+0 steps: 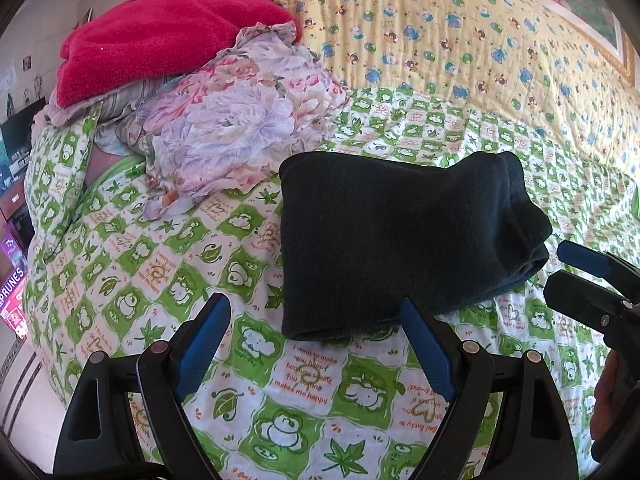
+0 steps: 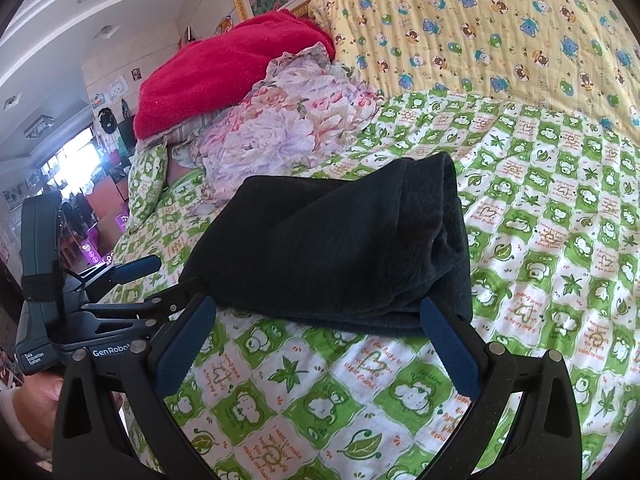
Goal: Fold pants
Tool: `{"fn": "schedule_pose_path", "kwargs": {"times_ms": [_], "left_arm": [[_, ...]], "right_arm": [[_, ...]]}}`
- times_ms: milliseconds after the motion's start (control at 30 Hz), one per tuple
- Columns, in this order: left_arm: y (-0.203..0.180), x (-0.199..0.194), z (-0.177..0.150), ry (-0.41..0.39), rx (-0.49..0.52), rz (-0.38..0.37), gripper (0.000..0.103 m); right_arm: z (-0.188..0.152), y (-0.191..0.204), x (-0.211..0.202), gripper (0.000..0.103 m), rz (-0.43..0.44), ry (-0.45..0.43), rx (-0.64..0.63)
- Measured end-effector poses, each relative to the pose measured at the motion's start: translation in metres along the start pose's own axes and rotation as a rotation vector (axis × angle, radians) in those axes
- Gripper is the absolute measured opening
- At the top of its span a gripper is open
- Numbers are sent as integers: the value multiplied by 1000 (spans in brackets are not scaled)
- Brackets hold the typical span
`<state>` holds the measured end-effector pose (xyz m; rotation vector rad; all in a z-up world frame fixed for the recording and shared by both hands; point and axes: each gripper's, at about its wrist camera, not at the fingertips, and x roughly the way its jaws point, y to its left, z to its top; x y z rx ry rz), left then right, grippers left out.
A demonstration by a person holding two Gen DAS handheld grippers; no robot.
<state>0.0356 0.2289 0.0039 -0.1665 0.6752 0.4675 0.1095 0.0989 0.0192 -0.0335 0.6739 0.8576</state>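
Pants (image 1: pixel 400 240): dark, near-black knit, folded into a compact thick bundle. Lies flat on the green sheet (image 1: pixel 160 248), near the middle of the bed, with stacked folded layers showing at its right end in the left wrist view. No gripper holds it.

Left gripper (image 1: pixel 316 340): fingers spread wide, blue pads (image 1: pixel 200 348) facing inward, nothing between them. Its right fingertip sits at the near edge of the pants; whether it touches the cloth cannot be told. The left fingertip is over bare sheet, apart from the bundle. In the right wrist view this gripper shows at the left, side on, beside the pants' left end, held by a hand (image 2: pixel 40 396) with a pale fuzzy cuff.

Right gripper (image 2: pixel 320 332): fingers likewise wide apart and empty. Both tips reach the near edge of the bundle; contact cannot be told. In the left wrist view it shows at the right edge, its blue tip just beside the bundle's right end.

Green sheet: white with green squares, cartoon figures, leaves and orange lettering; lightly wrinkled.

Yellow quilt (image 1: pixel 460 40): bear print, lies across the far side of the bed, behind the pants.

Floral cloth (image 1: pixel 240 128): pink and lilac, crumpled, left of and behind the pants, well apart.

Red blanket (image 1: pixel 168 36): fleecy, piled on top of the floral heap.
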Motion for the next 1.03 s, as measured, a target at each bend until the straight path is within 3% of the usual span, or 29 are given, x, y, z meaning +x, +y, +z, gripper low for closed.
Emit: {"fn": "schedule_pose_path", "kwargs": {"times_ms": [1033], "left_arm": [[-7, 12, 14, 11, 20, 6, 87]], "right_arm": [[6, -9, -1, 102, 3, -14, 25]]}}
